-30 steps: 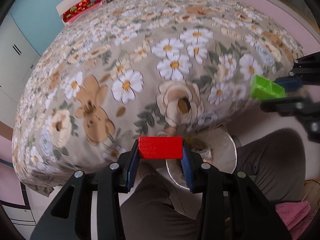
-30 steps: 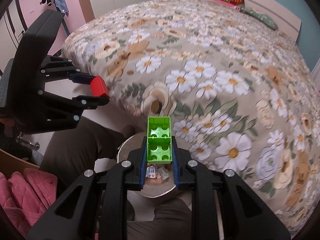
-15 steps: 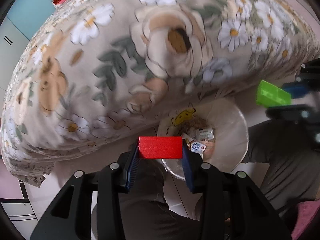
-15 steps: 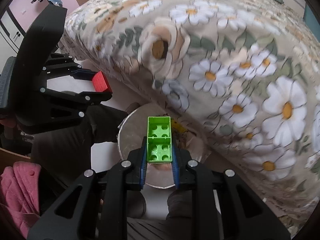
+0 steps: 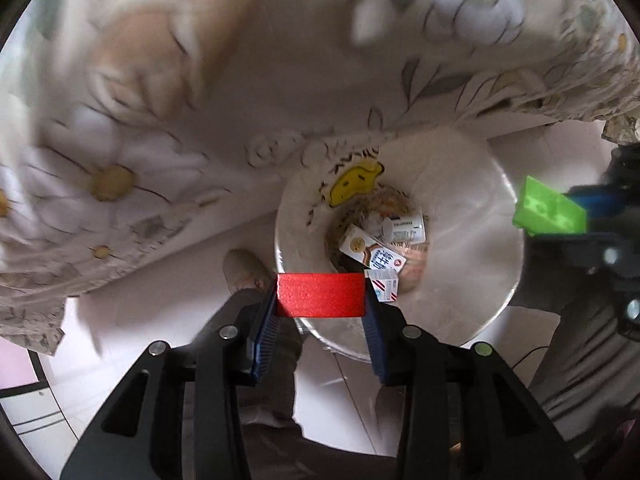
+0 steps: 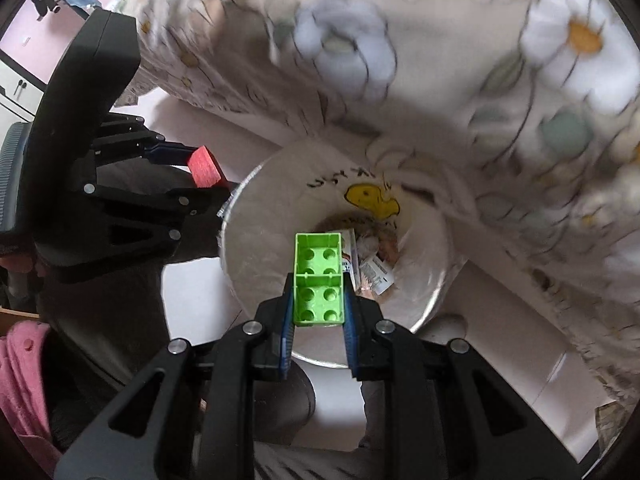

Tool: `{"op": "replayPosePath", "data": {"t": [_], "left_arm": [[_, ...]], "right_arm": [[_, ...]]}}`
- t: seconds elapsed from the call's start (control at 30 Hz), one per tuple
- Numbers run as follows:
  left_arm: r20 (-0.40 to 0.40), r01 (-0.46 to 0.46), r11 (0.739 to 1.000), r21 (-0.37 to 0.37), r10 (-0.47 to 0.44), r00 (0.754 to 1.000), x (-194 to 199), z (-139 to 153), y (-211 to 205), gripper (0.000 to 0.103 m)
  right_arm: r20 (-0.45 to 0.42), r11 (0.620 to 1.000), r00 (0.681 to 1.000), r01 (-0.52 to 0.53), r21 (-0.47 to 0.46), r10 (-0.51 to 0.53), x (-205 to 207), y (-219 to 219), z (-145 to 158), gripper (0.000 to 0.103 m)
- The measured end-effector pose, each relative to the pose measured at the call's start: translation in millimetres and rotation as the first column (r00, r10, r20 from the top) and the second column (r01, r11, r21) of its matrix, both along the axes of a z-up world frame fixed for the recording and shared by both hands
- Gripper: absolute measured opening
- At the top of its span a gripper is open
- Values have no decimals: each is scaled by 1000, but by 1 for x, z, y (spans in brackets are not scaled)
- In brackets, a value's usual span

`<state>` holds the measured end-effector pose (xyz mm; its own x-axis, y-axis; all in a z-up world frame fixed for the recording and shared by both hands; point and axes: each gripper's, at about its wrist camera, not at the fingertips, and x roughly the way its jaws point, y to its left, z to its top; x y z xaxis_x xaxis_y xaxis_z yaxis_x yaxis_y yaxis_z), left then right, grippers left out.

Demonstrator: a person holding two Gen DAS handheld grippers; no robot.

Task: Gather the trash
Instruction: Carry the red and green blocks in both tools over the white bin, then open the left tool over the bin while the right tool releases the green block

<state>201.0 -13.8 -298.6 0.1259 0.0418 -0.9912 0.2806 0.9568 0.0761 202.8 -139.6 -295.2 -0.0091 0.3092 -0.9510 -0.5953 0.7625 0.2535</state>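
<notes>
Left gripper (image 5: 321, 295) clenched on red block (image 5: 321, 294) at bin (image 5: 472, 312) rim, right gripper (image 6: 318, 300) grasping green brick (image 6: 319, 280) over its mouth; could bounce the red off the rim if released early.

Black tongs (image 5: 321, 320), blue pads (image 5: 266, 320), silver screws

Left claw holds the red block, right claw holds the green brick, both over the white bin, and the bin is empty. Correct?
Not quite: the white bin is not empty. The left wrist view shows small cartons and wrappers at its bottom. The rest holds: the left claw grips the red block, the right claw grips the green brick, both over the bin.
</notes>
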Motion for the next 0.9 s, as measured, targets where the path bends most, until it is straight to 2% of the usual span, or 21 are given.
{"op": "replayPosePath", "data": {"t": [0.43, 0.9], "left_arm": [[-148, -93, 994, -52, 85, 985, 9, -75, -7, 41], [-196, -138, 990, -22, 131, 972, 24, -115, -12, 41]], "right_arm": [[-122, 993, 986, 110, -34, -113, -1, 8, -72, 22], [-118, 972, 971, 189, -138, -206, 11, 6, -113, 22]]}}
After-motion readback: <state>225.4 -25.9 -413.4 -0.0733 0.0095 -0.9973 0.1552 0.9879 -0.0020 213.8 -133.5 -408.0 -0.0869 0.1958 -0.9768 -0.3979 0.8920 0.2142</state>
